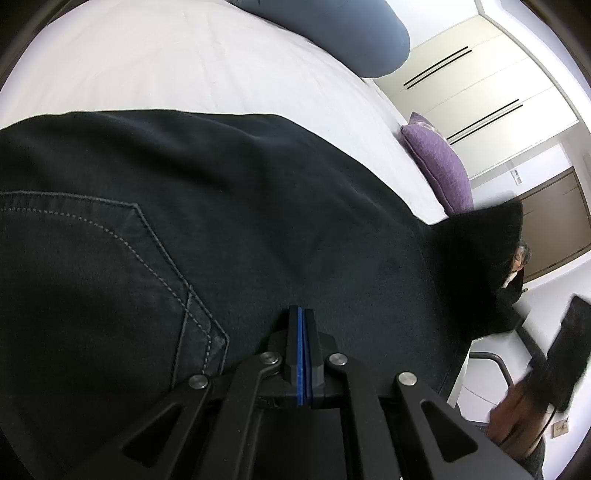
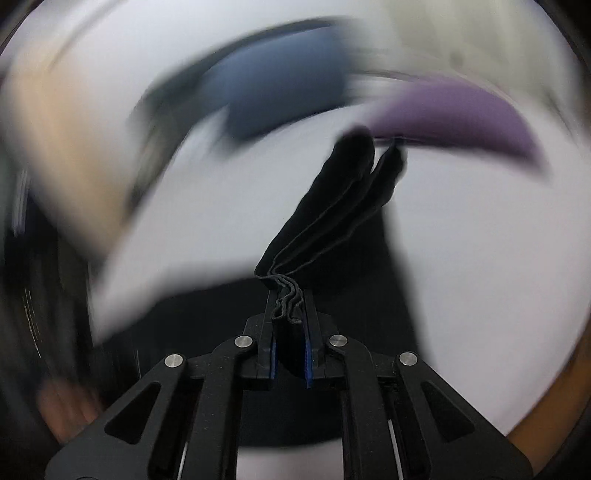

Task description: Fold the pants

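Dark navy pants [image 1: 221, 229] lie spread on the white bed [image 1: 177, 66], back pocket stitching at the left. My left gripper [image 1: 302, 314] is shut low over the cloth beside the pocket. Its blue pads meet and I see no fabric between them. The pants' far end [image 1: 487, 236] is raised at the right. In the blurred right wrist view, my right gripper [image 2: 290, 295] is shut on the bunched hem of the pants [image 2: 332, 214], whose layered edges stick up between the pads. The cloth stretches away above the bed sheet [image 2: 480, 258].
A blue pillow [image 1: 332, 33] and a purple cushion [image 1: 439, 162] lie at the bed's far side, also seen as the blue pillow [image 2: 280, 96] and purple cushion [image 2: 461, 114]. White wardrobe doors [image 1: 480, 85] stand beyond. A hand [image 1: 517, 417] with a dark device [image 1: 569, 350] is at lower right.
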A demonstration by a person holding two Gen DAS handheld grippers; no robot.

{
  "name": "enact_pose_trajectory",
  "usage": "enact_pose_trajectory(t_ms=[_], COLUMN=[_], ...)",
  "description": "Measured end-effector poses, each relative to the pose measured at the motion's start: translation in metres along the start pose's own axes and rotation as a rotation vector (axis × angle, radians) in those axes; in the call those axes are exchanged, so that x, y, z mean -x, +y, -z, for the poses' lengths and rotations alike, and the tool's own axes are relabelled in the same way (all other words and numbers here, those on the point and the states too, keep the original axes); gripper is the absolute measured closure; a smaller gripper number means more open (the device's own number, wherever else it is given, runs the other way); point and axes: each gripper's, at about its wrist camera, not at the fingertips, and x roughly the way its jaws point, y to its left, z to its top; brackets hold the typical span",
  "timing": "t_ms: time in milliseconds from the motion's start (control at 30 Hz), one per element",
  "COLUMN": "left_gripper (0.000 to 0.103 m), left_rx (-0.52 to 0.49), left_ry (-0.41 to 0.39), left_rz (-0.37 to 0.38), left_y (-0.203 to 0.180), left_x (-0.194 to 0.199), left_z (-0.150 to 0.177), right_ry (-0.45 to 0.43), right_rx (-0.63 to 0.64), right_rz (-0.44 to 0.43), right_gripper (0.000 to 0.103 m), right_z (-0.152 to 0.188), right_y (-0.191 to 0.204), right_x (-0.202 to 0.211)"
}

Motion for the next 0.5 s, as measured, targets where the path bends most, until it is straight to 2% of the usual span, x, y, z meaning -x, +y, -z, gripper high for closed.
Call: enact_pose_trajectory(t_ms=[100,133,233,267,300,333,400,467,500], left_gripper=[0.099,0.099,0.098,0.085,0.063,0.051,0.012,0.001,0.001], left_rx=[0.001,0.001,0.004,0.011,0.015,0.012,0.002,0.023,0.056], left_ry=[-0.001,0.0,0.0,0.002,0.002,0.0,-0.007,-0.004,0.015], left_rz=[0.0,-0.002,-0.011,0.0,0.021,0.049,0.064,0.082,0.11], left_y=[0.0,-0.001,-0.006,-0.009,-0.014,-0.022,-0.037,-0.045,-0.047], left_x=[0.001,0.002,0.006,0.006,0.007,0.008,0.009,0.006,0.0], left_z=[0.0,-0.001,-0.003,-0.004,-0.005,-0.007,-0.009,-0.015,-0.019], right_ry=[0.133,0.135,0.117,0.115,0.113,0.109,0.104,0.093,0.086], right_rx=[0.237,0.28,0.262,0.254,0.261,0.275,0.277,0.277,0.288], right_rz=[0.071,0.121,0.147,0.146,0.152,0.163,0.173,0.183,0.194], right_gripper=[0.094,0.094,0.094,0.094,0.094,0.094,0.094,0.094,0.094], right_z=[0.025,0.033,0.03,0.03,0.03,0.032,0.031,0.031,0.029], right_y=[0.059,0.068,0.068,0.067,0.068,0.07,0.071,0.072,0.073], right_x=[-0.044,-0.054,-0.055,-0.054,-0.054,-0.054,-0.052,-0.049,-0.048])
